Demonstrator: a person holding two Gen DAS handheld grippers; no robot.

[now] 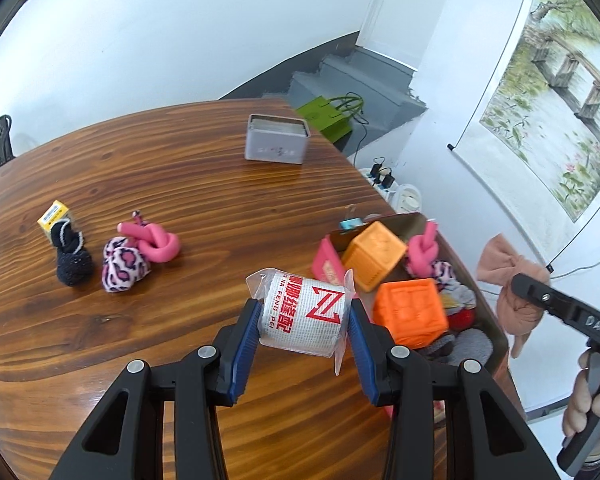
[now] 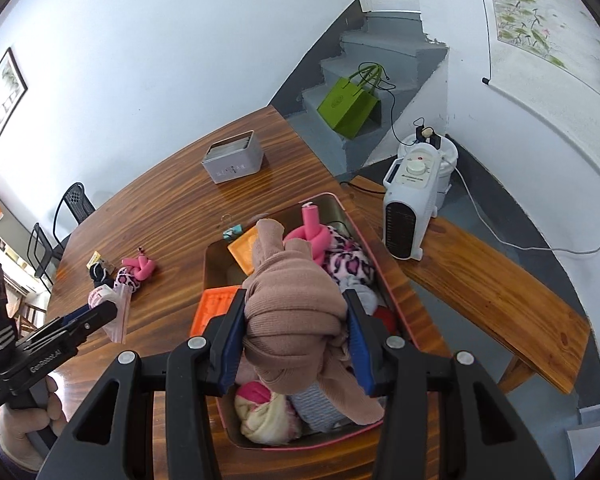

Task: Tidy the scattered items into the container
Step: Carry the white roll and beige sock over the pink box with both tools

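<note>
The left hand-held gripper (image 1: 304, 316) clamped a wrapped roll (image 1: 302, 314) and the right hand-held gripper (image 2: 296, 320) clamped a knotted beige cloth (image 2: 292, 304), probably to drop them into the container (image 2: 356, 220).

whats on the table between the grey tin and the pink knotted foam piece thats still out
Nothing: in the left wrist view only bare wood separates the grey tin from the pink knotted foam piece. The leopard-print bundle sits on the foam's other side.
</note>
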